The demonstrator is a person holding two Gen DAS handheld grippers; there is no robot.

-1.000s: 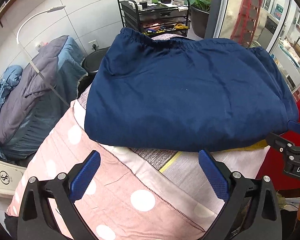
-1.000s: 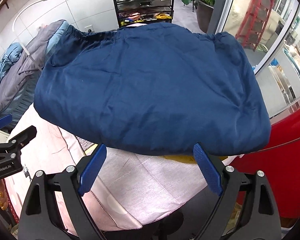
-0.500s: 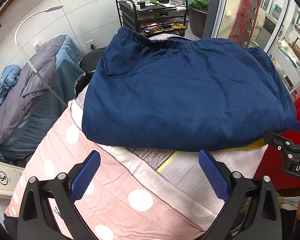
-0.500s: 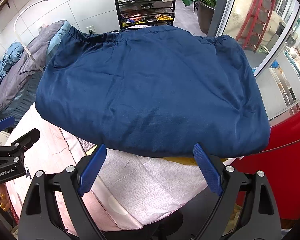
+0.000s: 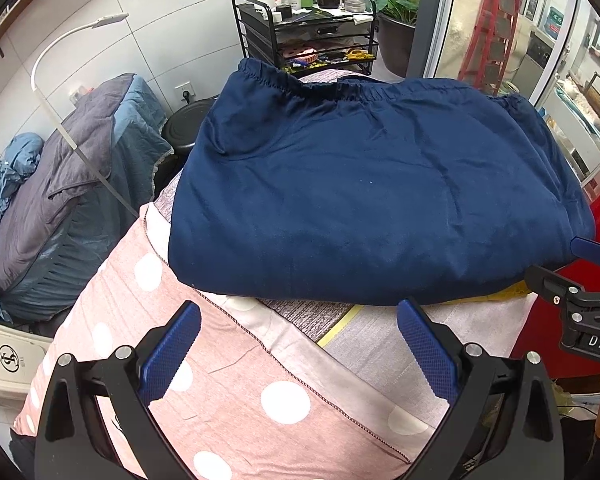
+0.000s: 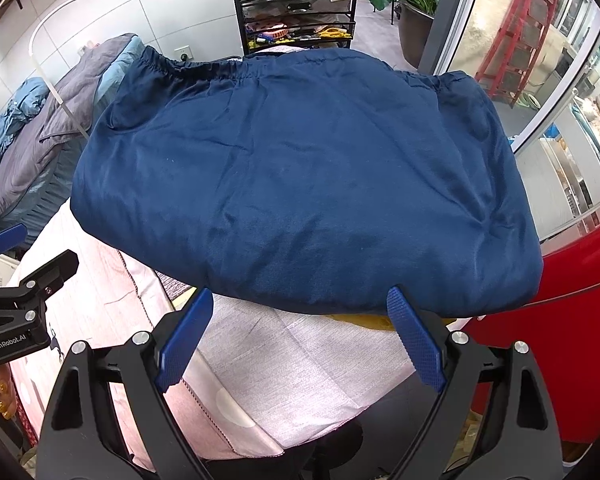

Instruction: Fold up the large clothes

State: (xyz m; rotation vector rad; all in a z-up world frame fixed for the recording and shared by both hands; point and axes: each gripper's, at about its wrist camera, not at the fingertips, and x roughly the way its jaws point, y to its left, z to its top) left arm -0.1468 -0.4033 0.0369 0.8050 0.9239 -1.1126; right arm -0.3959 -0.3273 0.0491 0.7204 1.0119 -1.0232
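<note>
A navy blue garment (image 5: 372, 196) lies folded into a thick rectangle on a table covered with a pink polka-dot cloth (image 5: 228, 392); its elastic hem runs along the far edge. It also fills the right wrist view (image 6: 300, 184). My left gripper (image 5: 300, 344) is open and empty, just short of the garment's near edge. My right gripper (image 6: 300, 332) is open and empty, its fingertips at the near fold. The right gripper shows at the right edge of the left wrist view (image 5: 580, 292), and the left gripper at the left edge of the right wrist view (image 6: 20, 280).
A pile of grey and blue bedding (image 5: 72, 184) lies to the left beside a white lamp arm (image 5: 56, 92). A black shelf cart with bottles (image 5: 308, 28) stands behind. A red surface (image 6: 572, 352) is to the right, and a yellow cloth edge (image 6: 360, 318) peeks from under the garment.
Both grippers have drawn back slightly from the garment and stayed open. The garment has not moved.
</note>
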